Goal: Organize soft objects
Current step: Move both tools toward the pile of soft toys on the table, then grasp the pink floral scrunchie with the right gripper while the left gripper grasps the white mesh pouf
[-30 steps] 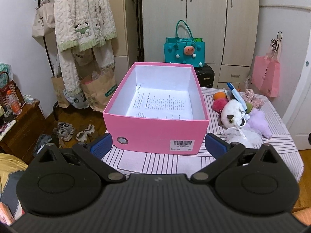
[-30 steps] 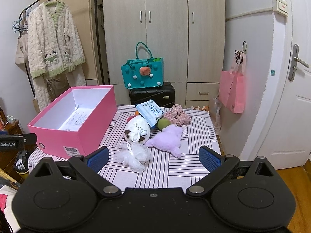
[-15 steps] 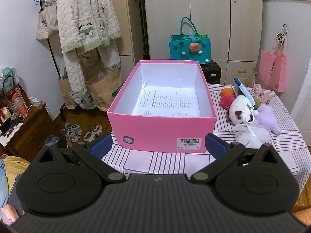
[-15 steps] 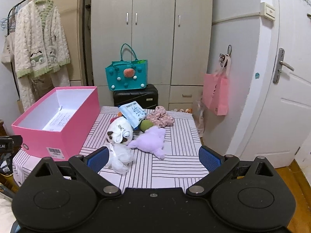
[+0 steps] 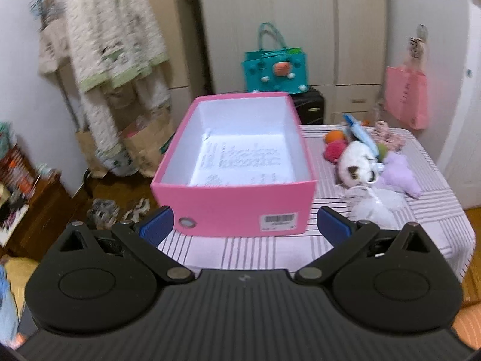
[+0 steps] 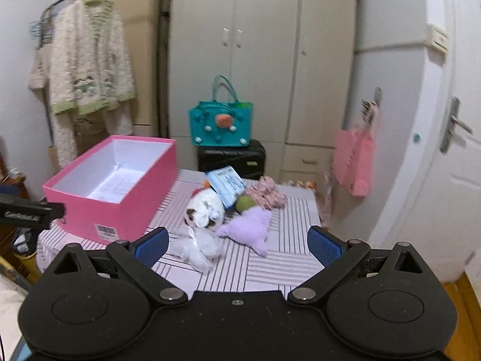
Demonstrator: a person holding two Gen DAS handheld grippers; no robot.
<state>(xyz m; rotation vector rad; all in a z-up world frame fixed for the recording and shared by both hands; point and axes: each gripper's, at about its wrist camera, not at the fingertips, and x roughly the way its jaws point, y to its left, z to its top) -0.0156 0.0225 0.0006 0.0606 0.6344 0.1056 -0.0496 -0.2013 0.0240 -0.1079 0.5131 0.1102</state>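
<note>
On the striped table (image 6: 270, 267) we see the soft toys heaped right of the open pink box (image 5: 237, 207): a white plush (image 6: 206, 207), a purple plush (image 6: 252, 228). Both our left gripper (image 5: 244, 225) and right gripper (image 6: 237, 245) hover spread wide, holding nothing.

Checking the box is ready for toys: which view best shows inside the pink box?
The left wrist view: it looks down into the pink box, showing its printed floor. The right wrist view shows it obliquely, floor partly hidden.

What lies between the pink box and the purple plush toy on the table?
In the right wrist view, a white plush toy and a white mesh pouf lie between the pink box and the purple plush toy.
</note>
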